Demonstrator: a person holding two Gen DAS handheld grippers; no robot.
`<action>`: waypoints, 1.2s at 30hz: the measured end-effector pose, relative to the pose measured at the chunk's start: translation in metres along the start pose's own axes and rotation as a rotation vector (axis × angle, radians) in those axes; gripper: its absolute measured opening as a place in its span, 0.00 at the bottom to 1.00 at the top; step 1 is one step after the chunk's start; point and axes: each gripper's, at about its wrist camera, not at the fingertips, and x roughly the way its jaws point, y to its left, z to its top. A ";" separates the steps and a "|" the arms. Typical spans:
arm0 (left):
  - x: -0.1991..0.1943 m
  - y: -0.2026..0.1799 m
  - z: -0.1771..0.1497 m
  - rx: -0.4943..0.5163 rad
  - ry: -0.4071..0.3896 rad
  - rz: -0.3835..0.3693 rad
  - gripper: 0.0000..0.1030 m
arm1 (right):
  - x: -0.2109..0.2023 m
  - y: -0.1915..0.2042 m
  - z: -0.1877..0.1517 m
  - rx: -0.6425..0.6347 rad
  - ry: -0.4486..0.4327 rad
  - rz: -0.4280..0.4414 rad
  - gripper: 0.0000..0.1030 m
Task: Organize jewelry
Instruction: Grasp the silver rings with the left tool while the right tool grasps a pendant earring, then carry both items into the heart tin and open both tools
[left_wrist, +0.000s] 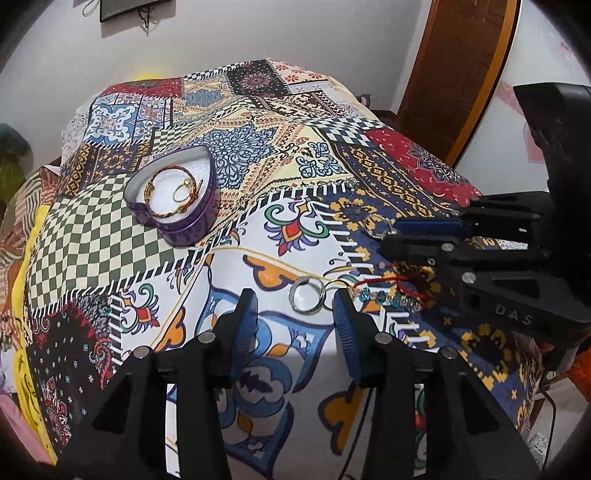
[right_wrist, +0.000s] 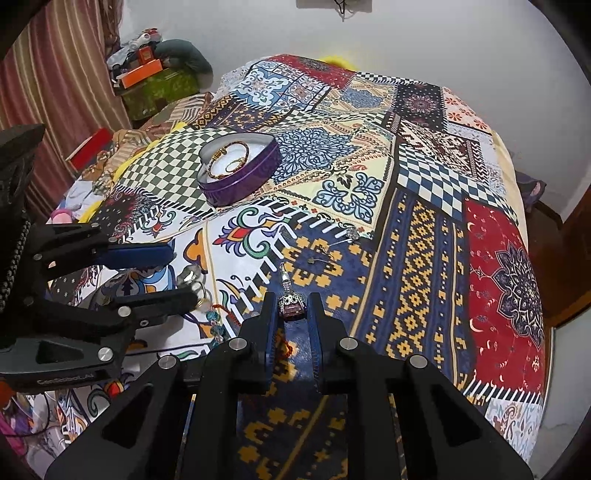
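A purple heart-shaped tin (left_wrist: 176, 201) (right_wrist: 240, 170) sits on the patterned bedspread with a braided bracelet (left_wrist: 168, 190) and a gold ring inside. My left gripper (left_wrist: 295, 314) is open, with a silver ring (left_wrist: 307, 295) just beyond its fingertips. A beaded bracelet with red cord (left_wrist: 388, 295) lies to the right of the ring. My right gripper (right_wrist: 293, 308) is shut on a jeweled earring (right_wrist: 291, 302) with a pink stone. In the left wrist view the right gripper (left_wrist: 391, 236) comes in from the right.
Small pins or earrings (right_wrist: 351, 233) lie on the blue and yellow patch beyond my right gripper. Cluttered boxes (right_wrist: 142, 70) and a curtain (right_wrist: 55, 74) stand at the far left. A wooden door frame (left_wrist: 461, 74) stands at the right.
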 end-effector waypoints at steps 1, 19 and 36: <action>0.001 0.000 0.001 0.001 -0.003 -0.002 0.41 | -0.001 0.000 0.000 0.001 -0.002 0.000 0.14; -0.009 0.010 0.006 -0.038 -0.054 0.004 0.20 | -0.018 0.013 0.016 -0.006 -0.061 0.013 0.14; -0.047 0.063 0.029 -0.092 -0.172 0.070 0.20 | -0.025 0.041 0.072 -0.036 -0.168 0.050 0.14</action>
